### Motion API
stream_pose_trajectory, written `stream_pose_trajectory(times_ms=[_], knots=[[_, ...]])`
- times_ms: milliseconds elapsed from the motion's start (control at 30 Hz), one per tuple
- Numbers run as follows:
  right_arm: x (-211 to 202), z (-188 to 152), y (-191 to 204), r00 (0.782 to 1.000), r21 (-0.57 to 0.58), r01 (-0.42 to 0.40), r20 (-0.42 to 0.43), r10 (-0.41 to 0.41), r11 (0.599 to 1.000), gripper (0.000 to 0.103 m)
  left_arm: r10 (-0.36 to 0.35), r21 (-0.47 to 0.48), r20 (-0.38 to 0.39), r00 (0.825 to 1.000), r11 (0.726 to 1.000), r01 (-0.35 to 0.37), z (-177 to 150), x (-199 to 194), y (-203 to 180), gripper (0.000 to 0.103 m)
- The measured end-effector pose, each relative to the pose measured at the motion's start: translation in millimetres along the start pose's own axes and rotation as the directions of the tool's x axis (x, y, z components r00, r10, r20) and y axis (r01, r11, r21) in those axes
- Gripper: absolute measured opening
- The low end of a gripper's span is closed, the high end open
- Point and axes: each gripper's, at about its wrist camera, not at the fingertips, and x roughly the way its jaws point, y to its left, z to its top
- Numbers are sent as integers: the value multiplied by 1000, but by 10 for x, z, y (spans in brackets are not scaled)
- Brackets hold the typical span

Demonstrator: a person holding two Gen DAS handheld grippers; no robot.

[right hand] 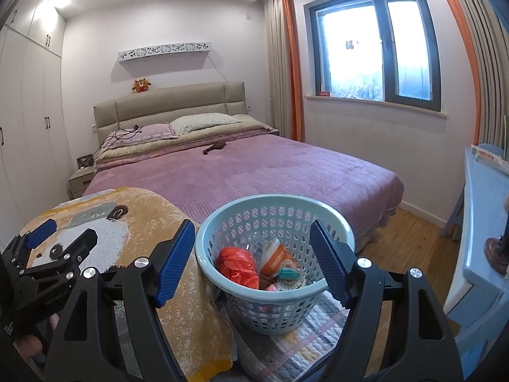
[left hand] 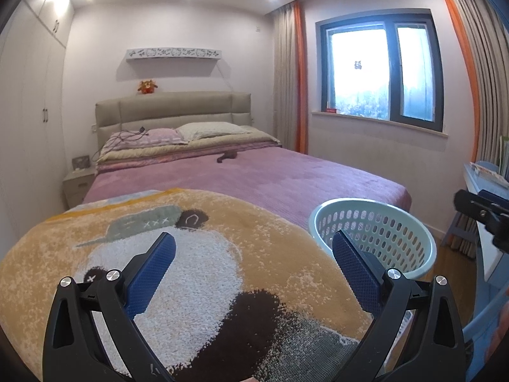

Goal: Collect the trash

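Note:
A pale blue perforated basket [right hand: 337, 219] stands at the foot of the bed; it also shows in the left wrist view [left hand: 410, 226]. Inside lie a crumpled orange plastic bag [right hand: 238, 265], an orange-and-white carton [right hand: 278, 256], a clear bottle [right hand: 254, 242] and a small teal item [right hand: 288, 273]. My right gripper [right hand: 253, 234] is open and empty, its jaws spread on either side of the basket's near rim. My left gripper [left hand: 254, 248] is open and empty above the orange panda blanket [left hand: 197, 273], and it shows at the left in the right wrist view [right hand: 63, 232].
The bed with a purple cover [right hand: 254, 165] fills the middle, with a dark object [right hand: 213, 147] lying on it. A blue desk [right hand: 483, 222] stands at the right. A striped rug [right hand: 302, 334] and wood floor [right hand: 413, 242] lie below. A wardrobe [right hand: 28, 111] lines the left wall.

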Motion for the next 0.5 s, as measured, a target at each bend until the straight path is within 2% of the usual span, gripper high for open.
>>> stream_pose_trajectory(times_ms=[500], knots=[[125,39,-36,998,-16,49,-27,-49,999,71,-16,-50,-23,1000,999,15,-11,41,98,96]])
